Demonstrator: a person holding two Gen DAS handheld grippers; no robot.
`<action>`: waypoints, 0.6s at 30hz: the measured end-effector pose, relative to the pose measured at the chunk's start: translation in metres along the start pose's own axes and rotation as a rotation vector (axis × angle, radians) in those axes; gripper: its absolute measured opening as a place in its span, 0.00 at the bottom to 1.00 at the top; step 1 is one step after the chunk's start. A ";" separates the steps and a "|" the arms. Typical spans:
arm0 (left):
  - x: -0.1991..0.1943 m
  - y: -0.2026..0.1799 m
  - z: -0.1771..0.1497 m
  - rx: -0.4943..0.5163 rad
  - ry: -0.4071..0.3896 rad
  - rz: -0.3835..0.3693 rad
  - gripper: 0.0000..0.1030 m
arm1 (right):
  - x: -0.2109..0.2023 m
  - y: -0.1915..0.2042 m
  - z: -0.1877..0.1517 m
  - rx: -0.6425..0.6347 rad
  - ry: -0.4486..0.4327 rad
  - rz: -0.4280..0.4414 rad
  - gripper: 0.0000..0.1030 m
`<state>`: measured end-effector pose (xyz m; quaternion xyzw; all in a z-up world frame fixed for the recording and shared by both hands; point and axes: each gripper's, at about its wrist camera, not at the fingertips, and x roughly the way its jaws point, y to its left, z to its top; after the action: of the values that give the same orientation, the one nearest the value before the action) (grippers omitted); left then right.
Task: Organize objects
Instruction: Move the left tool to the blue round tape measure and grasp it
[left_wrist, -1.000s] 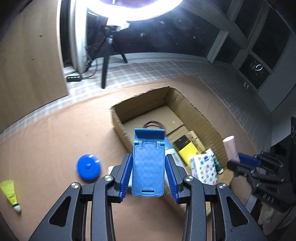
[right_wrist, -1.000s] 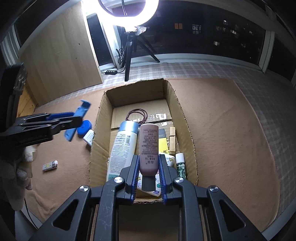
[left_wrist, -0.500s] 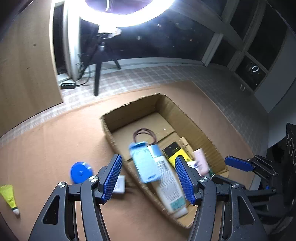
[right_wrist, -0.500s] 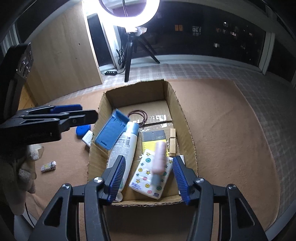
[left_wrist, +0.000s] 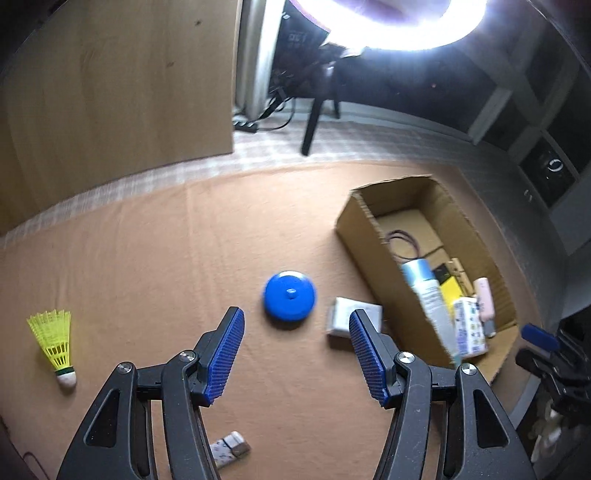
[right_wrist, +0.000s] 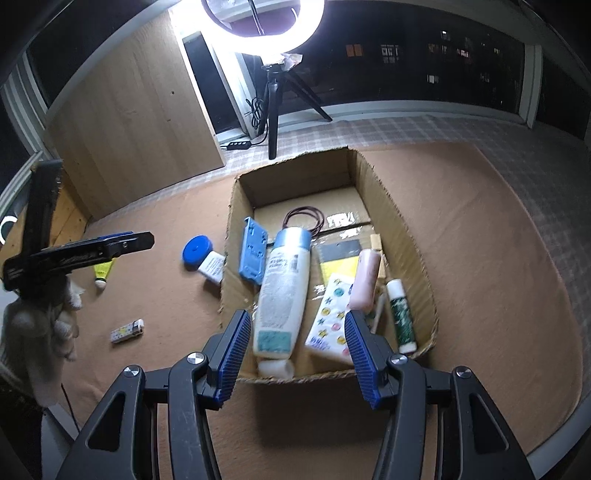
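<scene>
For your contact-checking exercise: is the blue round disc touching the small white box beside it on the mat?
Apart. The left wrist view shows bare mat between the blue round disc and the small white box.

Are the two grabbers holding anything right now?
No. The left gripper and the right gripper are both open, with nothing between their fingers.

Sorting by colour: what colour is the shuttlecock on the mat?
Yellow shuttlecock, white tip; clearest in the left wrist view.
</scene>
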<state>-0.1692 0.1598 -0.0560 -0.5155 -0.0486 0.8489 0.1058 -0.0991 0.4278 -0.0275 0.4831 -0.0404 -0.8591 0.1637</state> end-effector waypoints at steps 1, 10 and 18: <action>0.003 0.004 0.001 -0.009 0.007 0.004 0.60 | -0.001 0.001 -0.002 0.000 0.002 0.002 0.48; 0.046 0.007 0.025 -0.030 0.068 0.015 0.57 | -0.005 -0.002 -0.018 0.012 0.022 -0.007 0.48; 0.088 0.000 0.043 -0.019 0.125 0.027 0.48 | -0.011 -0.012 -0.025 0.026 0.030 -0.041 0.48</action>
<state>-0.2468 0.1815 -0.1126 -0.5691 -0.0430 0.8159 0.0925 -0.0755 0.4445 -0.0345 0.4988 -0.0394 -0.8543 0.1405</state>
